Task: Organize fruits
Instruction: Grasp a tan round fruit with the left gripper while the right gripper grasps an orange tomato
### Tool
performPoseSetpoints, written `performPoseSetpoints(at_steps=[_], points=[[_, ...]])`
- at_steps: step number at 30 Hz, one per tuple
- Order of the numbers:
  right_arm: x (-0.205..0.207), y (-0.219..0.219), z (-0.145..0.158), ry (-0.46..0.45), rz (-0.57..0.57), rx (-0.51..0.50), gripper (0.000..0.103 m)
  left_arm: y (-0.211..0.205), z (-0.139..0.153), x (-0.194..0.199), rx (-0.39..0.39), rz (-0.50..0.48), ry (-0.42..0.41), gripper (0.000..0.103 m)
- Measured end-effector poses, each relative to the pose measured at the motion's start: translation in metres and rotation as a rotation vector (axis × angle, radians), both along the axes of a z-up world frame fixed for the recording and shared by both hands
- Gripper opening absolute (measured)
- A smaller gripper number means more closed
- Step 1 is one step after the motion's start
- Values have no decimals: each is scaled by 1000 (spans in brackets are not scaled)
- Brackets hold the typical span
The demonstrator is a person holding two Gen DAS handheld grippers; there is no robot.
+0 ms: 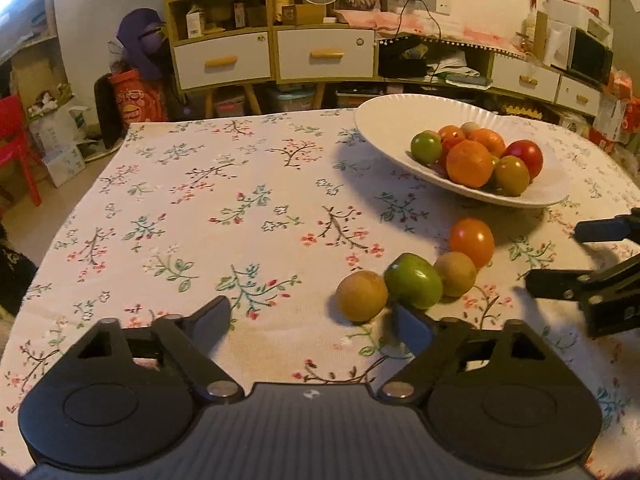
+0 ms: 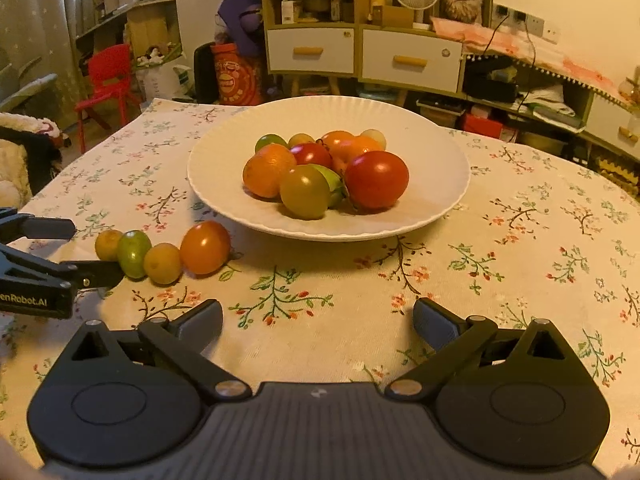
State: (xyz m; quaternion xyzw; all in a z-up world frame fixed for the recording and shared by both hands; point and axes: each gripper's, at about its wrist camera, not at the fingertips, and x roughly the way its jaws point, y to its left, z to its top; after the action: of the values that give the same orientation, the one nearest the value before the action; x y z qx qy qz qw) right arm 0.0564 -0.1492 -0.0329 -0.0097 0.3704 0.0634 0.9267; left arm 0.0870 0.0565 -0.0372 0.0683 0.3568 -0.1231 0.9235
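A row of loose fruits lies on the floral tablecloth: a brown fruit (image 1: 362, 296), a green one (image 1: 414, 286), a second brown one (image 1: 456, 274) and an orange tomato (image 1: 472, 242). Behind them a white plate (image 1: 384, 120) holds several orange, red and green fruits. My left gripper (image 1: 312, 324) is open just short of the row, its right finger (image 1: 412, 328) close in front of the green fruit and gripping nothing. My right gripper (image 2: 318, 318) is open over bare cloth, facing the plate (image 2: 432, 152), with the row (image 2: 134, 254) to its left.
The table's far edge (image 1: 240, 120) runs behind the plate. Beyond it stand a yellow cabinet with white drawers (image 1: 276, 56), a red chair (image 2: 106, 80) and floor clutter. Open cloth lies left of the fruit row.
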Motion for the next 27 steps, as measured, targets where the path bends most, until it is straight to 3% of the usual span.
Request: performPoseSetpoints(at_steps=[4,9,11,27], points=[[1,5,-1,-13,10,-9,102,-2,2,2,-25,-32,17,61],[0,13,-2,-30,17,-22,97,-6,6,2,-32,-89,33,27],[0,16,-2,-37,24,-30,93,-9,8,2,-26,-108,44,19],[7,50,-1,-67,7,7,73,7,12,5,-42,-77,110,19]])
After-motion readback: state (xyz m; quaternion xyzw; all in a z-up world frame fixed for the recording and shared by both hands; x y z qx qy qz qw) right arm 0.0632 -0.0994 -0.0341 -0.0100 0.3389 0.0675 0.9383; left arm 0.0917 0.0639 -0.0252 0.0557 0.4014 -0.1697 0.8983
